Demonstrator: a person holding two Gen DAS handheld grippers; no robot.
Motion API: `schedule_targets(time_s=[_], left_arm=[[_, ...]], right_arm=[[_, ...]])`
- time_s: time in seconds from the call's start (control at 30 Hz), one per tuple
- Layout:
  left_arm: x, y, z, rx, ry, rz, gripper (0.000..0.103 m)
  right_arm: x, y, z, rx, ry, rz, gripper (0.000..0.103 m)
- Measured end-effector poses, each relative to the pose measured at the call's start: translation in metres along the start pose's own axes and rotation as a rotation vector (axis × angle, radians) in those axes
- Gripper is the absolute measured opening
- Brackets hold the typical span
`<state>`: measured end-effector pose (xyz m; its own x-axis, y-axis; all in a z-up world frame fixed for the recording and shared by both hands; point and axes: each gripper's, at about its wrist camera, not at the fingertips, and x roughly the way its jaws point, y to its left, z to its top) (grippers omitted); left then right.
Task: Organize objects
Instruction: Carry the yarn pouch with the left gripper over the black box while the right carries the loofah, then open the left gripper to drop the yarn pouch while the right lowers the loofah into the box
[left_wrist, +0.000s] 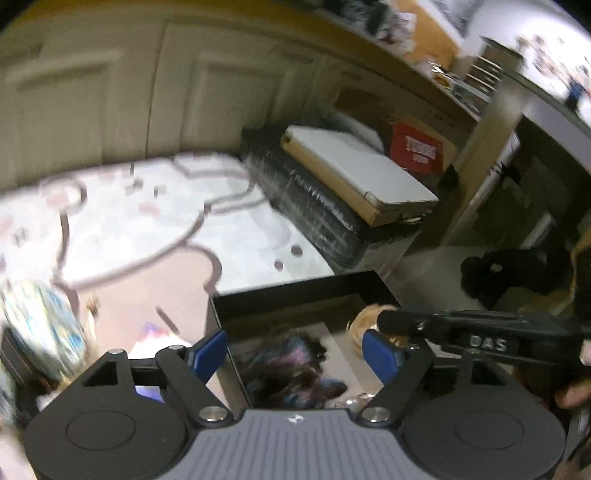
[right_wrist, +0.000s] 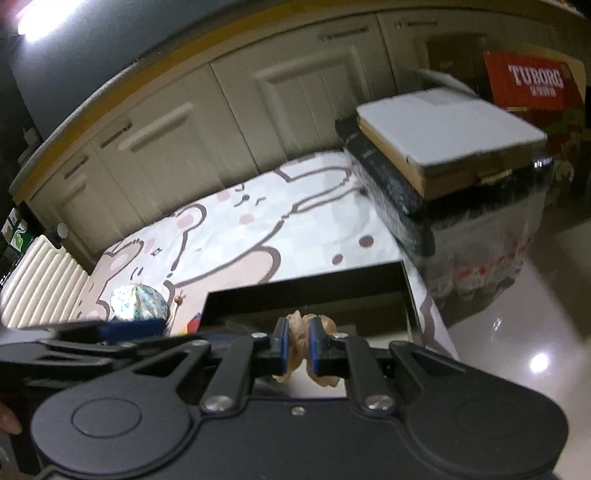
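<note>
One dark fuzzy scrunchie lies in the black box, under my spread left gripper. My right gripper pinches a tan scrunchie over it; shiny disc waits on the mat.

Dark fluffy item in the black box: motion-blurred, identity unclear; round patterned object smeared.
</note>
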<state>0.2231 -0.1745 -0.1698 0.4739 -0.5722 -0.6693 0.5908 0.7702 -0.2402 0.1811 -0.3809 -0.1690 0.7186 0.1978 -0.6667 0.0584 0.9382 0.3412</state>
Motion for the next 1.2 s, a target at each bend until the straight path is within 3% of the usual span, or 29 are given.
schedule_targets(time_s=[0.1,0.3,0.53,0.87,1.2], left_arm=[[-0.001,-0.003,0.000,0.062,0.007,0.051,0.081],[0.010,0.016,-0.010,0.013,0.071,0.086,0.081],[0.006,0.041,-0.015,-0.077,0.069,0.119,0.081],[-0.005,0.053,-0.014,-0.110,0.048,0.138,0.081],[-0.008,0.060,-0.015,-0.134,0.036,0.142,0.081]], right_arm=[[0.007,-0.002,-0.003,0.008,0.021,-0.009,0.012],[0.013,-0.008,-0.006,0.010,0.032,-0.075,0.012],[0.005,0.011,0.001,0.008,0.026,0.152,0.012],[0.041,0.046,-0.030,-0.089,0.183,0.193,0.011],[-0.016,0.045,0.014,-0.126,-0.029,0.155,0.011]])
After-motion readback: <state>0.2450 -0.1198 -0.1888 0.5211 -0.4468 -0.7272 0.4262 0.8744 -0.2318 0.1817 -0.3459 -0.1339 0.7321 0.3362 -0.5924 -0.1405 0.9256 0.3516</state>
